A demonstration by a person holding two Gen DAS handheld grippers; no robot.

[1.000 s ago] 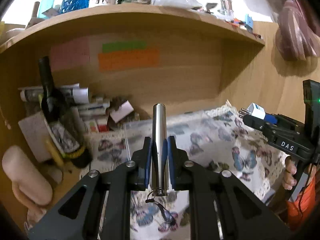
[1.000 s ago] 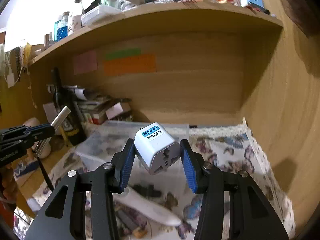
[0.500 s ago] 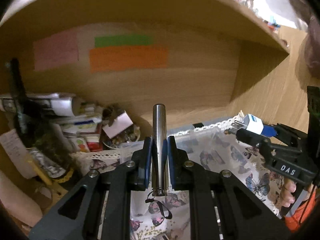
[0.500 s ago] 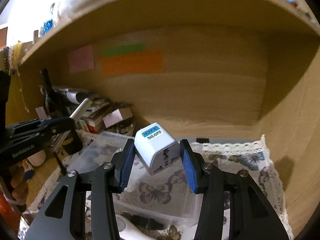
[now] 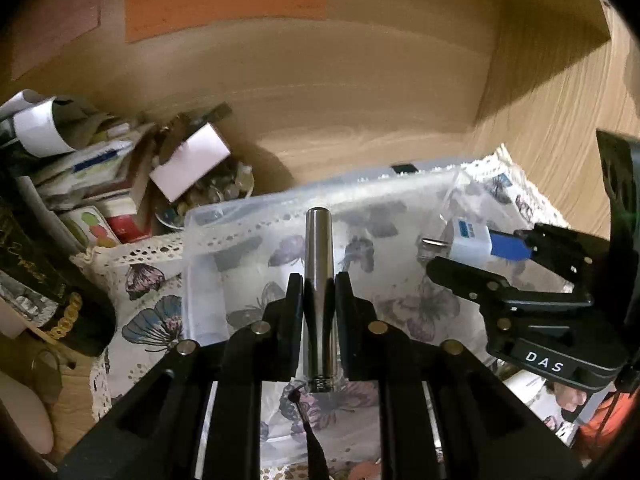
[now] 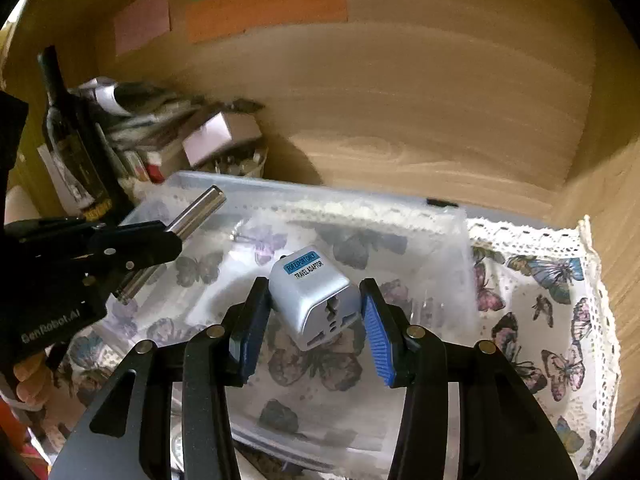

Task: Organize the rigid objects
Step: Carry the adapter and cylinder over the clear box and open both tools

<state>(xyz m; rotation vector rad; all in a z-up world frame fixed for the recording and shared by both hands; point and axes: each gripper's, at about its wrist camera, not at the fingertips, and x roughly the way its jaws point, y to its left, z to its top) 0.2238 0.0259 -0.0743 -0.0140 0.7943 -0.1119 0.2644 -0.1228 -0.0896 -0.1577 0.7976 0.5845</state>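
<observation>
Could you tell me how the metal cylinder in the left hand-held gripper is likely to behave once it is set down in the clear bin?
The metal cylinder looks round and polished, so it may roll across the clear bin. Probably stiff and fairly heavy for its size. Its smooth surface could slip between the left hand-held gripper pads.

Dim wooden alcove (image 6: 400,120), butterfly tablecloth (image 6: 560,320).

- Our left gripper (image 5: 319,300) is matte black plastic with silver round screws on its linkages; seen from the right wrist, white lettering marks its body at 8 o'clock.
- Our right gripper (image 6: 316,320) has ribbed blue pads (image 6: 378,340) on black arms with silver screws.
- White "DAS" lettering shows at 4 o'clock.
</observation>
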